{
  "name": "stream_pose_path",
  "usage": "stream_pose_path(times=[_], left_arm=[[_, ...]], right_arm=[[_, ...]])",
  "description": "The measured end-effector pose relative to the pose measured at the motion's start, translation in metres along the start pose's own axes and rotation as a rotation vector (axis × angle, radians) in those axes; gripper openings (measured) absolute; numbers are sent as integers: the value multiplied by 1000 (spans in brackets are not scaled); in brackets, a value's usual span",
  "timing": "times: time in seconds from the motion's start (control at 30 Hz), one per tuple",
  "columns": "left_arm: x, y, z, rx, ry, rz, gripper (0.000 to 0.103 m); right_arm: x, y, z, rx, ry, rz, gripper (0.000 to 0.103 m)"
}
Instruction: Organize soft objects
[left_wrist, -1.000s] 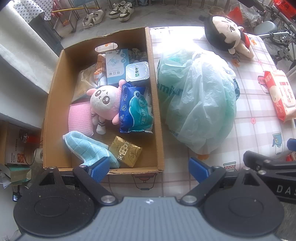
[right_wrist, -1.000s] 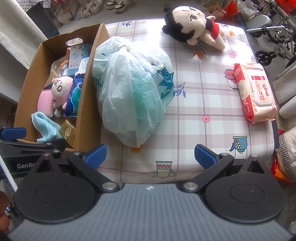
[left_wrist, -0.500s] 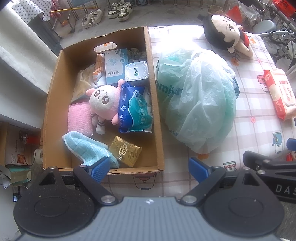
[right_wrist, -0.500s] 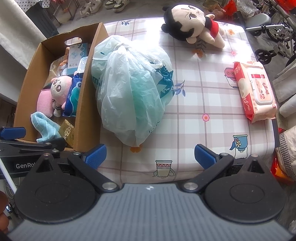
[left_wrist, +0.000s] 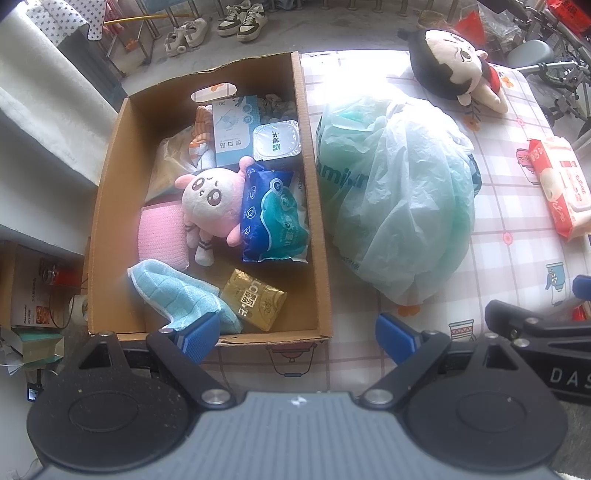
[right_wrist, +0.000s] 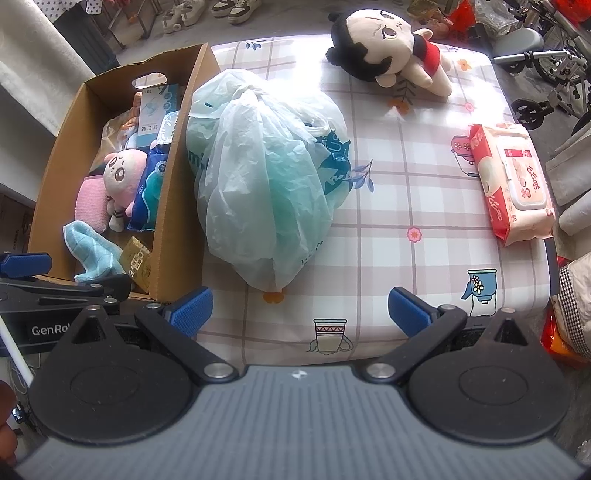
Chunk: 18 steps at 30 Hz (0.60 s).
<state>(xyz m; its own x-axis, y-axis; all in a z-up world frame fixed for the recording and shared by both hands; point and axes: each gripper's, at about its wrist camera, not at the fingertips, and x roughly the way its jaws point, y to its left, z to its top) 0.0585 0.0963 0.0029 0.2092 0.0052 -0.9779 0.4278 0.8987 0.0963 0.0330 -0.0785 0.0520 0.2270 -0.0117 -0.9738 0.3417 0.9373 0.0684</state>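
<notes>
Now: both grippers wait, toys still out

Both grippers sit low by the near table edge. Left gripper (left_wrist: 295, 332) is wide open w/ nothing in it. Right gripper (right_wrist: 299, 308) is too.

Cardboard box (left_wrist: 105, 206) at the table's left already has a pink plush (left_wrist: 210, 201), tissue pack (left_wrist: 273, 214) & blue cloth (left_wrist: 177, 295). Next job, I think: grab the big plastic bag (right_wrist: 266, 184), right beside the box. Pinch it near the knot so it won't slip.

Black-haired doll (right_wrist: 384, 48) lies at the far side. Wet wipes pack (right_wrist: 511, 182) is at the right edge. Box looks pretty full, so the bag may not fit.
</notes>
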Motion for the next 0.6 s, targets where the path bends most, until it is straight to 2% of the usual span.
stream_pose_path(times=[0.6], left_arm=[[0, 1, -2, 0, -1, 1, 92]], right_arm=[[0, 1, -1, -1, 0, 1, 102]])
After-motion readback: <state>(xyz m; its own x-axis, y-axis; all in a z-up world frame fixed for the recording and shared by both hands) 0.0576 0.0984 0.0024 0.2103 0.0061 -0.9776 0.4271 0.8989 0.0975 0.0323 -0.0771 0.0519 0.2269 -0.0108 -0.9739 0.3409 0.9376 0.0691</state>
